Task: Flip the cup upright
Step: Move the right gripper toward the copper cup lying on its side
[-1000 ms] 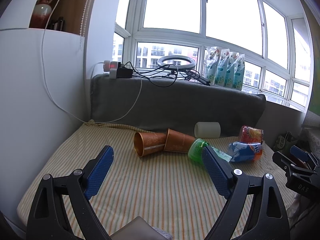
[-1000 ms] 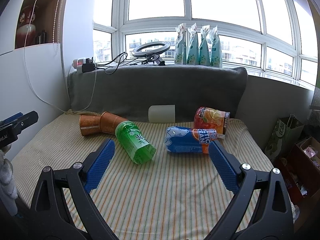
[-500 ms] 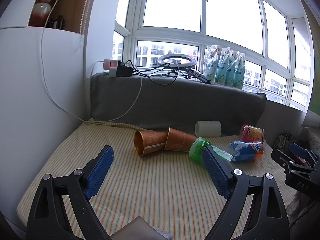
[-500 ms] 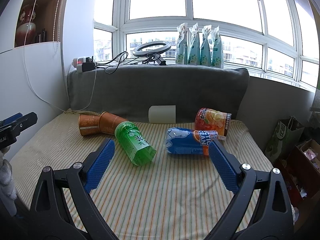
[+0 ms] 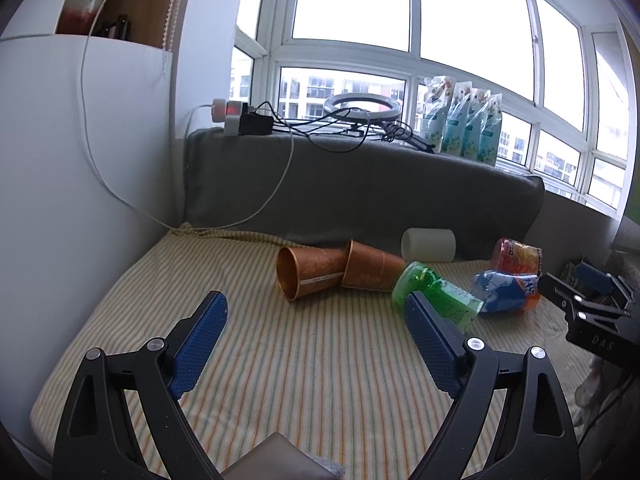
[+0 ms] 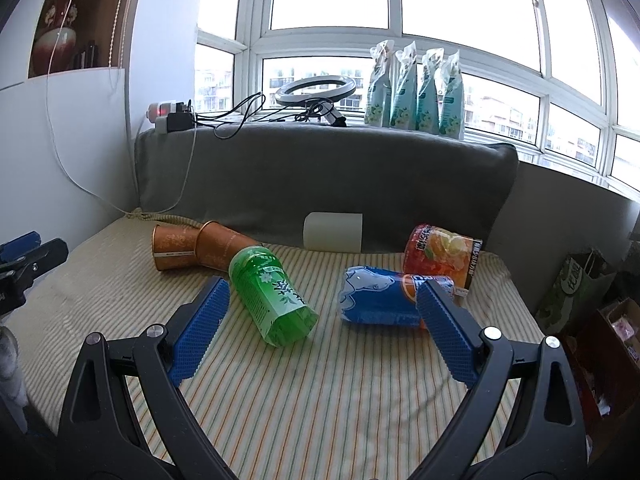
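Note:
Several cups lie on their sides on the striped mattress (image 5: 312, 372). Two copper cups (image 5: 310, 276) (image 5: 372, 270) lie end to end; they also show in the right wrist view (image 6: 174, 250) (image 6: 224, 250). A green cup (image 6: 272, 296), a blue-orange cup (image 6: 384, 300), an orange fruit-print cup (image 6: 442, 254) and a white cup (image 6: 333, 231) lie near them. My left gripper (image 5: 316, 320) is open and empty, short of the copper cups. My right gripper (image 6: 322, 304) is open and empty, with the green cup lying between its fingertips farther back.
A grey cushion (image 6: 328, 176) backs the mattress. The sill above holds a ring light (image 6: 316, 90), cables, a power strip (image 5: 240, 118) and several pouches (image 6: 416, 92). A white wall (image 5: 80, 180) stands left. Bags and boxes (image 6: 580, 292) stand past the right edge.
Both grippers have drifted slightly; the view in each shifted a little. Both stay open. No cup has moved.

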`<state>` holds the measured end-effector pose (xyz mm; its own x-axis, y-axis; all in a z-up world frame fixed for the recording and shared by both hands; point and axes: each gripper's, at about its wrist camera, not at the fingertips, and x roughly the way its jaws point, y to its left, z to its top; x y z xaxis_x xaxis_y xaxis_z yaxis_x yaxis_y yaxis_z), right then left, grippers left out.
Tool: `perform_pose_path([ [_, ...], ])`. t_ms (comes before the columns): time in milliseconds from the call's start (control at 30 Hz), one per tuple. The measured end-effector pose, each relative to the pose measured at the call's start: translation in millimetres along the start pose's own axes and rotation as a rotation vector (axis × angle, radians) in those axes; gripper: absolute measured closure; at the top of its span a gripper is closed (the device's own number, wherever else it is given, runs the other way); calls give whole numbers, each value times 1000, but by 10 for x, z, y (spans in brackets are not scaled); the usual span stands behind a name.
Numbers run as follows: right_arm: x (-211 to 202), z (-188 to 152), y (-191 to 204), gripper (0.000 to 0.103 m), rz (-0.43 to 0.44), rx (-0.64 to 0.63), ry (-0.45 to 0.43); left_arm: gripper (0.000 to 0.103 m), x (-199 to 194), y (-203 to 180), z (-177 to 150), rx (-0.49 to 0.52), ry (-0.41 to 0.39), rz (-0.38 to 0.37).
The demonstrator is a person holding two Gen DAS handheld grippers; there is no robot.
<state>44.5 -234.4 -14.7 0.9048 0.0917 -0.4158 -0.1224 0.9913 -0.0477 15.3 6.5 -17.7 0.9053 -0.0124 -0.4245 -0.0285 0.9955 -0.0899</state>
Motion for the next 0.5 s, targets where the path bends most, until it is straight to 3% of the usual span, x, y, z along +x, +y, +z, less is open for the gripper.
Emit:
perform_pose_path([
  [300,291,148,101,6,22,-77,0,13,139,111,-90,-5,43,21],
  [500,628,280,186,6,85,-144,40,13,238,208,-154,-19,81,31],
])
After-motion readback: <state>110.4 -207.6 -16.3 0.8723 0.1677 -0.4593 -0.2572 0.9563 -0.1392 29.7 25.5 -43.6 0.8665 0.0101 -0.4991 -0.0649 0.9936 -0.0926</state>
